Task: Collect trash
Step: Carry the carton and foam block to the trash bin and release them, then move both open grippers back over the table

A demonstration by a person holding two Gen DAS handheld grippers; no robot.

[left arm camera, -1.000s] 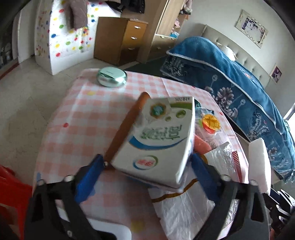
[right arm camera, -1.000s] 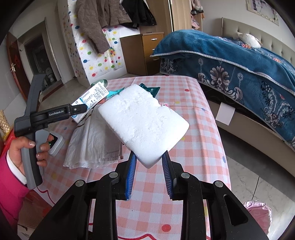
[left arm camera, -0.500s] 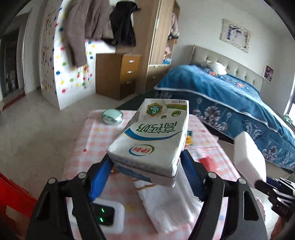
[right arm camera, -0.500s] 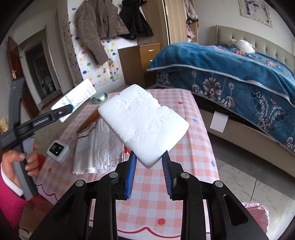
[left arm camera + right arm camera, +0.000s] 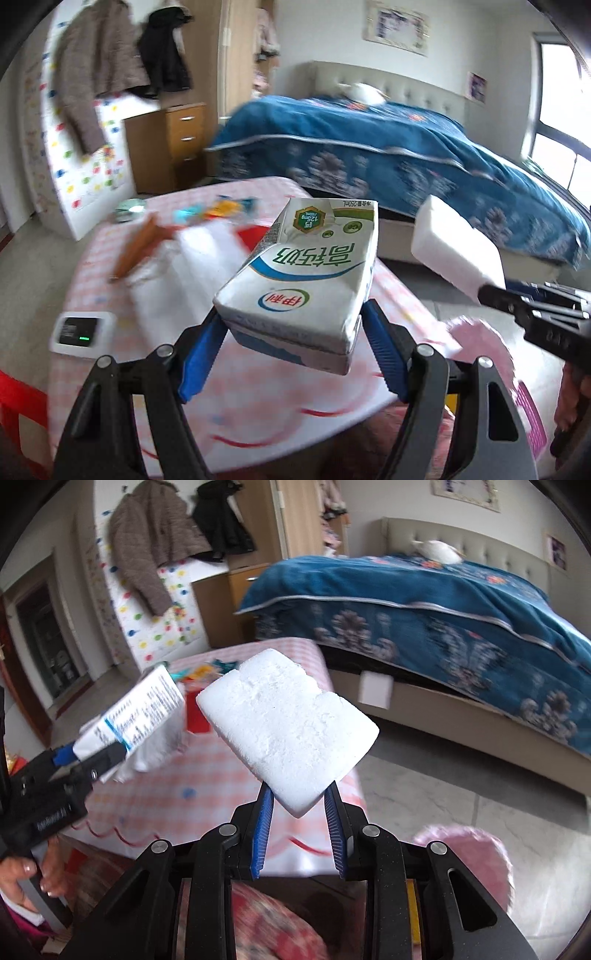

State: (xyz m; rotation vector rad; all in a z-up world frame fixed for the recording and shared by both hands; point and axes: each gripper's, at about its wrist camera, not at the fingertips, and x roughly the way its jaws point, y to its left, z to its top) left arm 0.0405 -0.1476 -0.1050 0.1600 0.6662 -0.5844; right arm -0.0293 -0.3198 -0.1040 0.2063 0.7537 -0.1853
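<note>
Table far half cluttered: white bag, wrappers, brown stick, meter at left edge. Near edge bare. Floor between table and bed open; pink bin below the table corner.

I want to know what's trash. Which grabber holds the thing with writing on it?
The left gripper: its milk carton has printed words. The right gripper holds a plain white foam block.

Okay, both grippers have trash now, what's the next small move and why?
Probably carry both to the pink bin right of the table and release there: the left gripper holds the milk carton, the right gripper the foam block.
</note>
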